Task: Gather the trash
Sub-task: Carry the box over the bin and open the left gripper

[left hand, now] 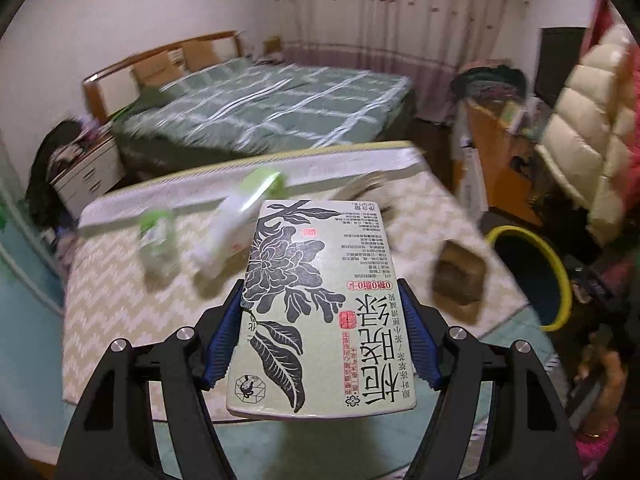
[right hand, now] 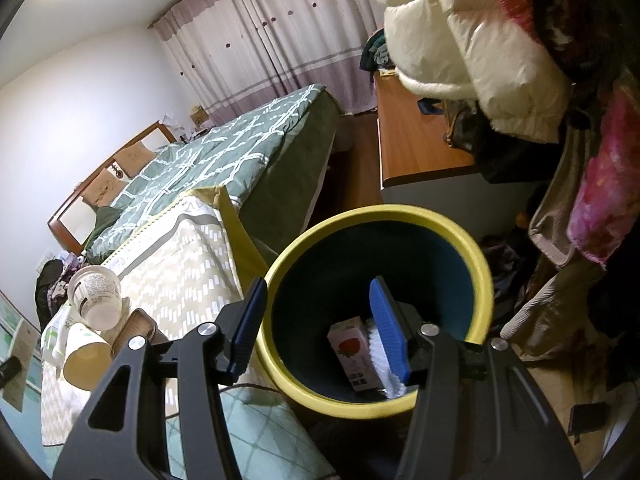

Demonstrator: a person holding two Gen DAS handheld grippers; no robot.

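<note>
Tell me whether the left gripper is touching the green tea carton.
Touching. The left wrist view shows the left gripper with both blue pads pressed against the tea carton's sides.

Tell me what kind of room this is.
A lived-in bedroom, most likely: a made bed with a wooden headboard, long curtains behind it, and a white nightstand beside it.

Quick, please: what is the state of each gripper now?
Left gripper: closed on the green tea carton.
Right gripper: open, holding nothing, over the yellow-rimmed bin.
</note>
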